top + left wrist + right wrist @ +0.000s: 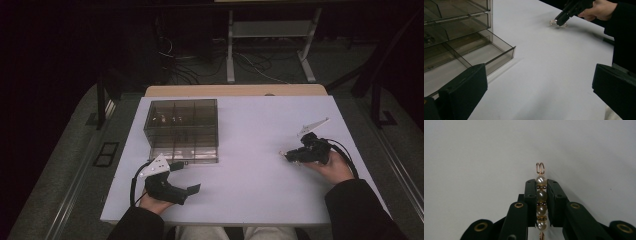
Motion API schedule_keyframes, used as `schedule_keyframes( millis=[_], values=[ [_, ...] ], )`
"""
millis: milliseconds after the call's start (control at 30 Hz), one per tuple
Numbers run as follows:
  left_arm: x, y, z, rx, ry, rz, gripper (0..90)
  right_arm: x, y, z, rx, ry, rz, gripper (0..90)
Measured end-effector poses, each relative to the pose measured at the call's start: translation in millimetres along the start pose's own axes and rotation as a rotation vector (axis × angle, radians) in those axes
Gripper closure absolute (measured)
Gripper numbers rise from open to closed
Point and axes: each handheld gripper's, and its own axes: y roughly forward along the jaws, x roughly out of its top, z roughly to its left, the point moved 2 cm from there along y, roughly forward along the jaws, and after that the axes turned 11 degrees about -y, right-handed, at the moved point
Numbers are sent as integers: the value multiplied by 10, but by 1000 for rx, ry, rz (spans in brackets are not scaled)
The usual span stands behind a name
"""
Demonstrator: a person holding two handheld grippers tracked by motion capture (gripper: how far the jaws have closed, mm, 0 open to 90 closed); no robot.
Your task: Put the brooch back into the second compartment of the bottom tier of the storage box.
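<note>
My right gripper [541, 185] is shut on a short strand of pearl beads [541, 195] with gold spacers and a gold double loop at its tip. In the high view the right gripper [291, 155] is low over the right side of the white table [260, 125], with the strand just at the surface. The left gripper view shows it far off [560, 21] with the strand [554, 23] at its tips. My left gripper [185, 178] is open near the front left, just in front of a smoky clear compartment box [182, 127]. Nothing lies between the left gripper's [539, 85] wide jaws.
The box's lowest drawer [499, 51] is pulled out toward the table's front, and small items lie in a back compartment [167, 119]. A wooden edge [235, 90] runs behind the table. The floor beyond holds cables and a stand's legs [230, 55].
</note>
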Motion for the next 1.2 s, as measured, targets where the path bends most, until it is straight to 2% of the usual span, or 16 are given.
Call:
schedule_keyframes(
  millis=[600, 1200],
  values=[
    [1, -3, -4, -1, -1, -3, 0, 269, -113, 143, 25, -54, -53, 785],
    [2, -8, -6, -2, -1, -4, 0, 644, -153, 246, 40, -112, -69, 786]
  ],
)
